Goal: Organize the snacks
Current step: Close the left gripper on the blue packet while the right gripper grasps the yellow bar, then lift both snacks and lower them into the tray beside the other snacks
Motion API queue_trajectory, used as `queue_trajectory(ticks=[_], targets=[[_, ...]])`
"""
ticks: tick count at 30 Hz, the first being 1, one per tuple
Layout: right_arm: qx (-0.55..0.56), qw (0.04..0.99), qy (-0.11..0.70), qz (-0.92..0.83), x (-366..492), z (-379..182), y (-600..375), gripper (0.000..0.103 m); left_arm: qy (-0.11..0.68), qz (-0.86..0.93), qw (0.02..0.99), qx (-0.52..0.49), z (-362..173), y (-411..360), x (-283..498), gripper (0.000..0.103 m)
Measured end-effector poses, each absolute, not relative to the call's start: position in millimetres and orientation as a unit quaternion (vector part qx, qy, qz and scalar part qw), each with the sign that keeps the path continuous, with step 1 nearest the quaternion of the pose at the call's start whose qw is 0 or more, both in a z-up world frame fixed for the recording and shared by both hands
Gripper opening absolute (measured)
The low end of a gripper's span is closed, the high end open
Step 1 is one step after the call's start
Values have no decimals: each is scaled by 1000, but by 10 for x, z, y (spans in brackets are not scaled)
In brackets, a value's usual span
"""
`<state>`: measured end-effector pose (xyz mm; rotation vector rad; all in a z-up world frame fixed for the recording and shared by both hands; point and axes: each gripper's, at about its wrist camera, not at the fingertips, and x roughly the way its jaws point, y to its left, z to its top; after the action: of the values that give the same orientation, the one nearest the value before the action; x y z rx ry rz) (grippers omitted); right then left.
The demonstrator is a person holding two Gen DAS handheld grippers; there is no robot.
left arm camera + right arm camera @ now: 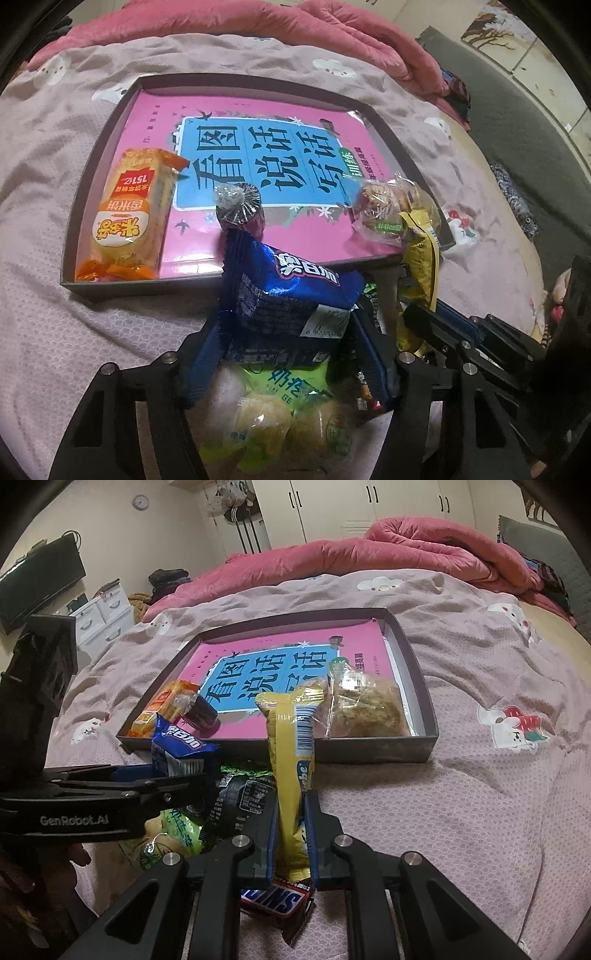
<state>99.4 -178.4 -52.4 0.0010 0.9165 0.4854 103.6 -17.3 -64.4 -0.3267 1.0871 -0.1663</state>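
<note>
A shallow dark box (255, 275) (417, 679) lined with a pink book lies on the bed. In it lie an orange rice-cracker pack (127, 218) (162, 705), a small dark round snack (240, 208) (201, 710) and a clear bag of cookies (388, 210) (364, 705). My left gripper (291, 328) (184, 779) is shut on a blue Oreo pack (284, 295) (177, 749) just before the box's near edge. My right gripper (290, 823) is shut on a yellow snack pack (291, 768) (419, 266), held upright near the box.
Loose snacks lie on the bed under the grippers: green-wrapped packs (273, 417) (177, 830), a black pack (240, 797) and a Snickers bar (277, 901). A pink duvet (406, 550) is heaped at the far side. Drawers (103, 616) stand left.
</note>
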Motion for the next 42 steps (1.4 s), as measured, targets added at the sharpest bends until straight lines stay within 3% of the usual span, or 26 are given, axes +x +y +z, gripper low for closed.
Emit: queue_trajectory(ticks=[9,42], targets=[[18,869,436,235,1011,-502,-1824,13,504,-86,847,-144,-630,-179,1019,56],[31,883,394,253,938,-260,-1852,11,447,-65,874,-180,-154,296,743,56]])
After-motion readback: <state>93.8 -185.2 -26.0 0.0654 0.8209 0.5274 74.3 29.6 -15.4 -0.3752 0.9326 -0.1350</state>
